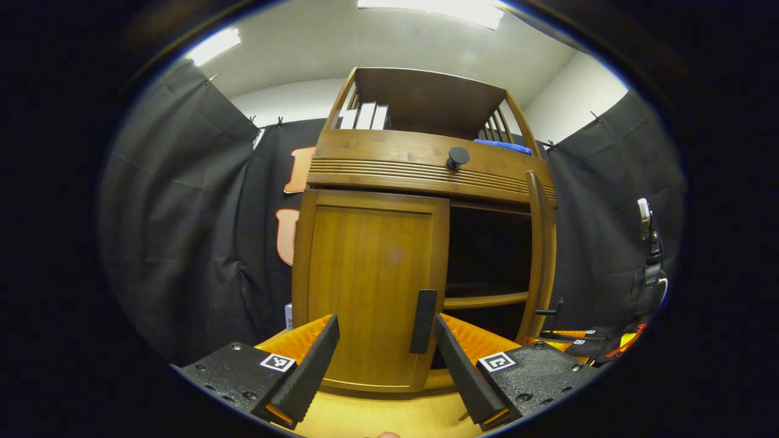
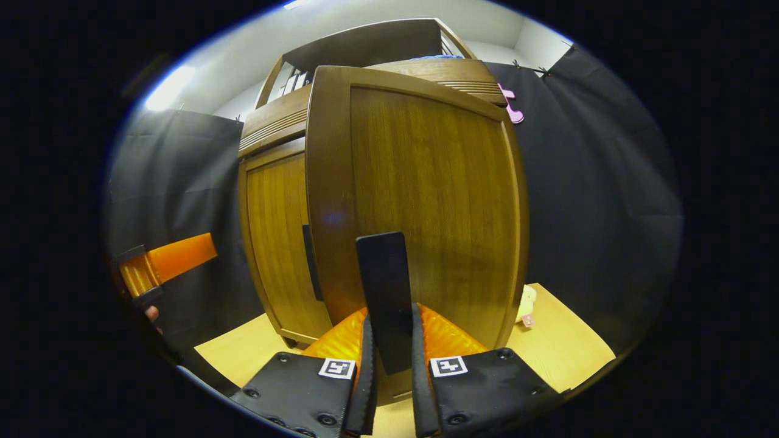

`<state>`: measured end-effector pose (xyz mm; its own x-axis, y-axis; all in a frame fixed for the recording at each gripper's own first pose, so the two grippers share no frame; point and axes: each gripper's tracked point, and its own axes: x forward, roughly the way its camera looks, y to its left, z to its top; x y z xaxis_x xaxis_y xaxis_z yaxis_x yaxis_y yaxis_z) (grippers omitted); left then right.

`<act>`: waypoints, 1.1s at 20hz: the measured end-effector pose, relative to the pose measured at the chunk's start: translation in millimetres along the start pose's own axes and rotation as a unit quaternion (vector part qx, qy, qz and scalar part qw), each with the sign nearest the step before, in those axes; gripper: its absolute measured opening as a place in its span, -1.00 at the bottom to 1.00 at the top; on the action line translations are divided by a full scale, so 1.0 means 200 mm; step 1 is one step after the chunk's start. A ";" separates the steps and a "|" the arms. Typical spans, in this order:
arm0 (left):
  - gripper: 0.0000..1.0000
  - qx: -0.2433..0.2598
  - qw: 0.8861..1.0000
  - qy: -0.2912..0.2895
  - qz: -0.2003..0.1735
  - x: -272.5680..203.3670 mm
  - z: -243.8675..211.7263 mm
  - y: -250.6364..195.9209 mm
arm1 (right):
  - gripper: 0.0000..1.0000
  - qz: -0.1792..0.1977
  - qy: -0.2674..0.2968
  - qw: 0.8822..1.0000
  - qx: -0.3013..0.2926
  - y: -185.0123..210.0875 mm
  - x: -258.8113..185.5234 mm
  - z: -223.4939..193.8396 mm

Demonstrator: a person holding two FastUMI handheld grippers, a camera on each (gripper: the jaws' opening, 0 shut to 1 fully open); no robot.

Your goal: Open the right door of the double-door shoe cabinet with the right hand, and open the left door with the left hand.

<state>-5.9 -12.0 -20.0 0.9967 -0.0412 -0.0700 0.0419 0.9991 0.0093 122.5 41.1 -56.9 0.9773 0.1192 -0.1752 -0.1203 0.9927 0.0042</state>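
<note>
The shoe cabinet [image 1: 420, 243] stands on a light wooden floor [image 2: 566, 347] between black cloth walls [image 1: 182, 231]. The right gripper [image 2: 389, 371] is clamped on the right door's handle [image 2: 383, 292]; the left gripper [image 1: 386, 365] has its tongs apart near the left door [image 1: 371, 286].

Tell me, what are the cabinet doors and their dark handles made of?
The left door and right door look like wood or wood veneer: brown vertical grain under a smooth, faintly glossy varnish. The left door's handle and the right door's handle are flat matte black bars, perhaps plastic or painted metal; I cannot tell which.
</note>
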 end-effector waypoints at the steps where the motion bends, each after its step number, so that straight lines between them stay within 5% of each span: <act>1: 0.83 -0.001 1.000 0.001 -0.005 0.00 -0.01 -0.02 | -0.36 -0.005 -0.001 1.000 0.000 -0.01 -0.01 0.00; 22: 0.86 -0.001 0.999 0.007 -0.033 0.09 -0.11 -0.15 | -0.38 -0.104 -0.026 0.994 0.013 -0.26 -0.18 0.05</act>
<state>8.4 -41.7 -42.6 0.9908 -0.1060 -0.0844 0.1066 0.9943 0.0027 94.9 -14.1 -40.8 0.9883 -0.0878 -0.1244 0.0883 0.9961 -0.0013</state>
